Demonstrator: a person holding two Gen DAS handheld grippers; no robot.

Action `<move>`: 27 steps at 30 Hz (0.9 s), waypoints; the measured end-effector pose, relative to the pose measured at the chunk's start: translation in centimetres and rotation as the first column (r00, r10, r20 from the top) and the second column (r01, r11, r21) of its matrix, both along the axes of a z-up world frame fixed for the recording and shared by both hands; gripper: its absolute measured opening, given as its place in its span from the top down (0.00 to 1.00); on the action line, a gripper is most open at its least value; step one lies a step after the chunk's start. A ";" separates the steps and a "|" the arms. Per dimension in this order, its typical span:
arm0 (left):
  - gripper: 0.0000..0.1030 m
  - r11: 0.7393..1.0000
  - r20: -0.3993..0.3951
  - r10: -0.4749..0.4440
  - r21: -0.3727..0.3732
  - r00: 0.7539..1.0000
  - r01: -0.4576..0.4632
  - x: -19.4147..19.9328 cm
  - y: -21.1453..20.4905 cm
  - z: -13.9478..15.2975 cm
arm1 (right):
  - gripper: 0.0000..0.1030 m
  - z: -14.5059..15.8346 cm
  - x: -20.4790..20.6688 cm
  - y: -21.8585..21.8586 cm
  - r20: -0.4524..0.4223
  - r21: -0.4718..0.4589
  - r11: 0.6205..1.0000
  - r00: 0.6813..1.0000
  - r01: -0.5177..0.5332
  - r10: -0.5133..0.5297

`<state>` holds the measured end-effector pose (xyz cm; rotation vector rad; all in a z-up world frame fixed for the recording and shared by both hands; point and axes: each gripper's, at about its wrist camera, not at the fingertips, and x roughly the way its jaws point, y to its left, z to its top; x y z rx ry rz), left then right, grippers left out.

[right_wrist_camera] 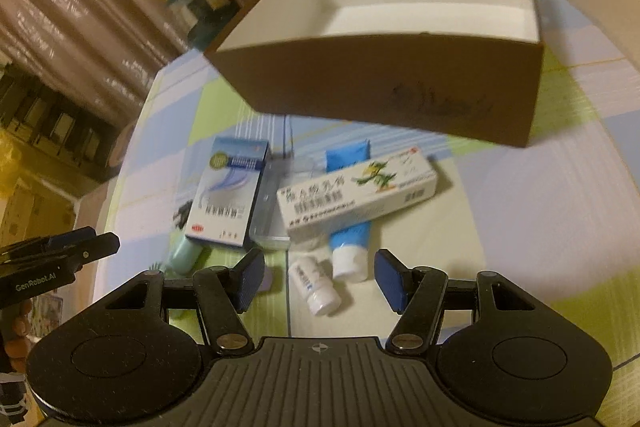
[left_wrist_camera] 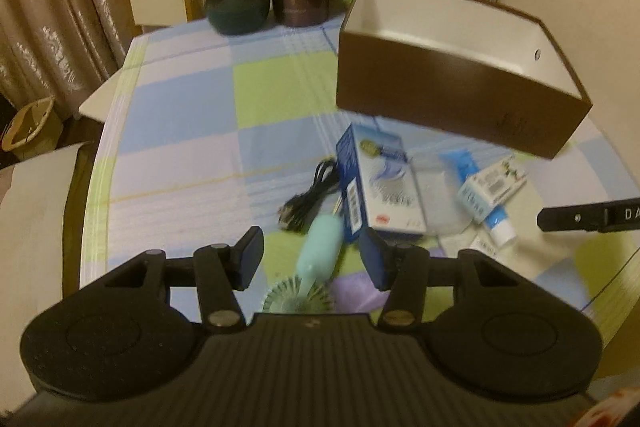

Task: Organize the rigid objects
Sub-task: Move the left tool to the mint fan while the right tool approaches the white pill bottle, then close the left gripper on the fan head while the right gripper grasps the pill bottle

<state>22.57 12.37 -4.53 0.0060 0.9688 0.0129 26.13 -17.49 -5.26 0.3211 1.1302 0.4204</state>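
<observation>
Left hand-held gripper [left_wrist_camera: 310, 259]: jaws apart, empty, over mint brush [left_wrist_camera: 320, 239].
Right hand-held gripper [right_wrist_camera: 320, 277]: jaws apart, empty, above small white bottle [right_wrist_camera: 316, 285].
Clutter: heaped on bench [left_wrist_camera: 180, 131], just before brown box [left_wrist_camera: 460, 67].
Technique: judged best to straddle one item squarely, avoiding overlapped cartons.

Both my views are smeary with motion blur. The print on the white carton [right_wrist_camera: 360, 199] and the blue-and-white box [right_wrist_camera: 226, 199] is too soft to read, same for the mark on the brown box [right_wrist_camera: 400, 95] front. The blue tube [right_wrist_camera: 350, 239] is mostly buried under that carton. The mint fan [left_wrist_camera: 316, 259] has its head cut off behind my left gripper [left_wrist_camera: 312, 259] body at 6 o'clock. The black cable [left_wrist_camera: 308, 195] disappears behind the blue-and-white box. My right gripper [left_wrist_camera: 588, 217] pokes in at 3 o'clock, clipped by the edge.
</observation>
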 end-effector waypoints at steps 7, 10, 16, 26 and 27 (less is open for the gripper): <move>0.51 0.999 -0.051 -0.037 0.006 0.998 0.037 -0.8 0.0 -2.5 | 0.41 -0.7 -0.4 1.7 0.055 -0.040 0.993 0.992 -0.113 0.115; 0.51 0.999 -0.073 -0.045 0.013 0.996 0.046 -0.9 -0.1 -3.8 | 0.41 -1.3 -0.7 2.5 0.076 -0.063 0.983 0.981 -0.174 0.179; 0.50 0.999 -0.095 -0.039 0.018 0.995 0.040 -0.9 0.2 -5.5 | 0.44 -2.8 -1.0 4.2 0.110 -0.131 0.956 0.955 -0.262 0.277; 0.49 0.996 -0.077 -0.074 0.043 0.994 0.077 -0.6 0.4 -7.0 | 0.63 -4.7 -1.0 6.1 0.105 -0.204 0.914 0.921 -0.350 0.376; 0.47 0.996 -0.077 -0.073 0.049 0.994 0.077 -0.5 0.4 -7.2 | 0.64 -4.9 -0.8 6.2 0.103 -0.210 0.912 0.919 -0.354 0.380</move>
